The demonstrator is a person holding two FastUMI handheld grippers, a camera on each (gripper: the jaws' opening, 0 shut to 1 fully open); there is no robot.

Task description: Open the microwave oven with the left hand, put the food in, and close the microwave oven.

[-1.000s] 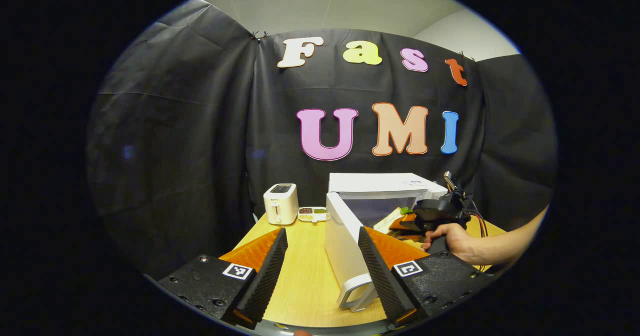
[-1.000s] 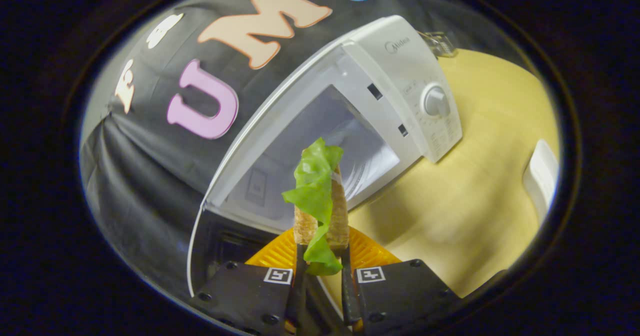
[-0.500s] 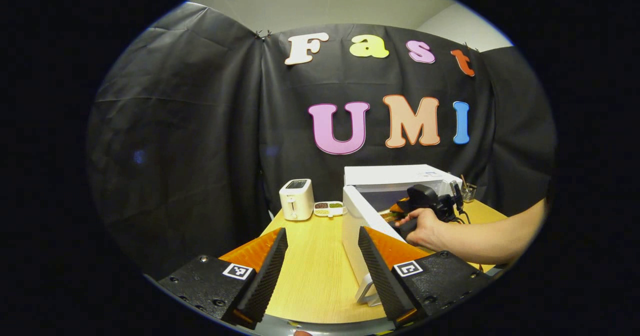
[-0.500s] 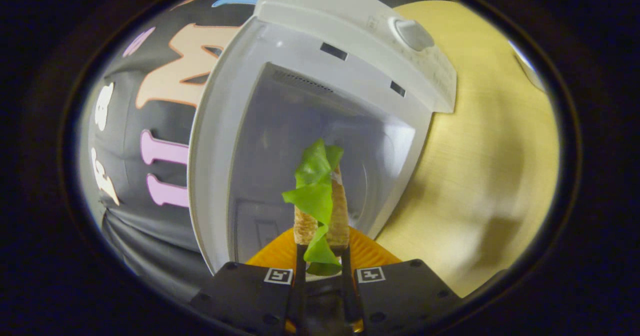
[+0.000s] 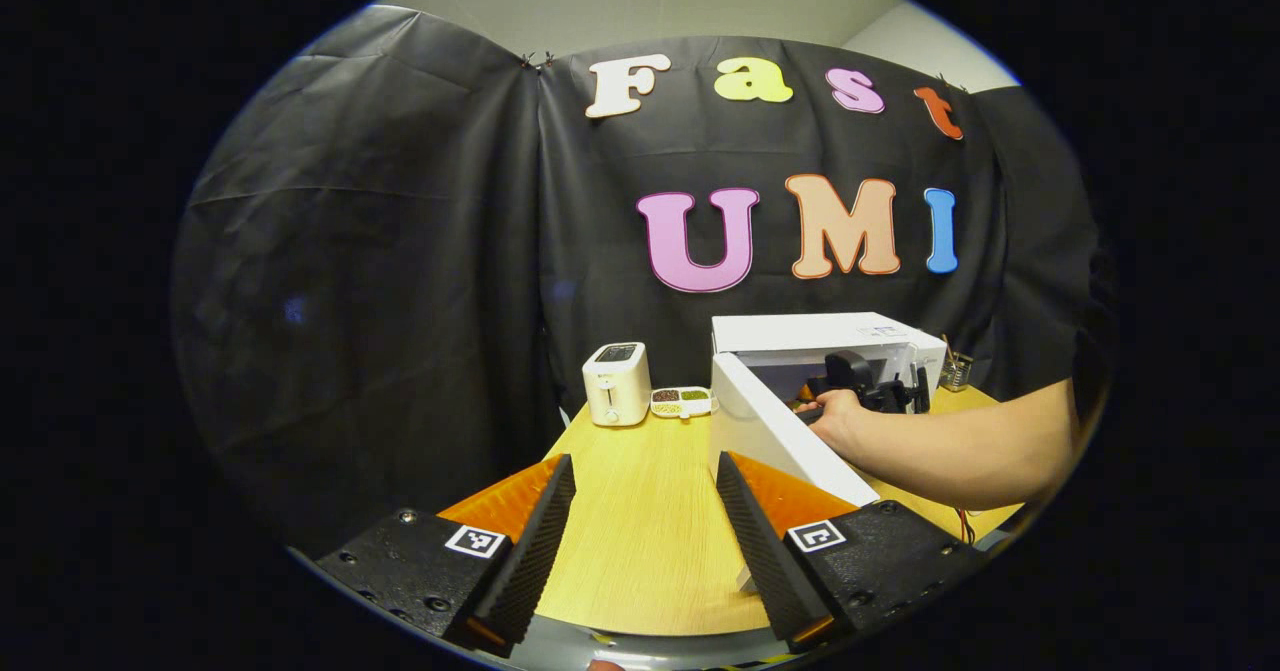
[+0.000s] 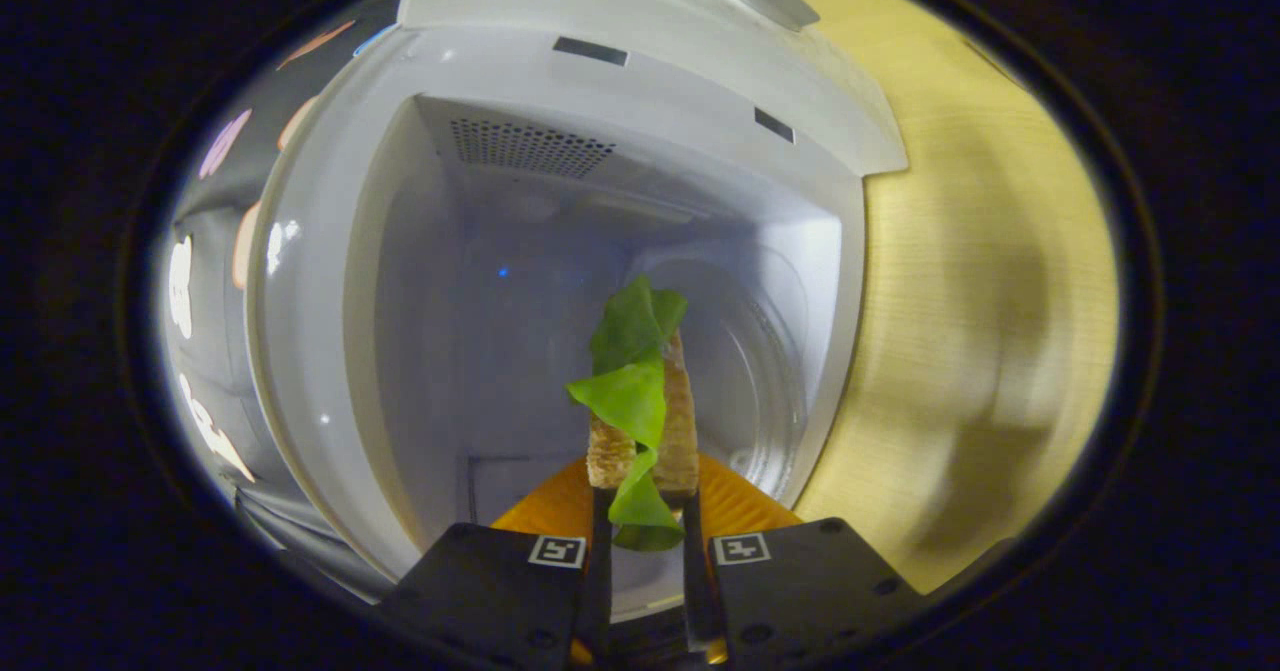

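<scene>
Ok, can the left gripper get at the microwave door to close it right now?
Probably not yet. The left gripper is open and near the door, but the arm with the right gripper and sandwich reaches into the microwave.

A staged kitchen corner in a recording booth, not a home; black cloth (image 5: 380, 251) hangs as walls under a plain office ceiling (image 5: 650, 1); a microwave (image 5: 820, 336), toaster (image 5: 616, 383) and snack dish (image 5: 681, 402) line the table's (image 5: 640, 521) far edge.
</scene>
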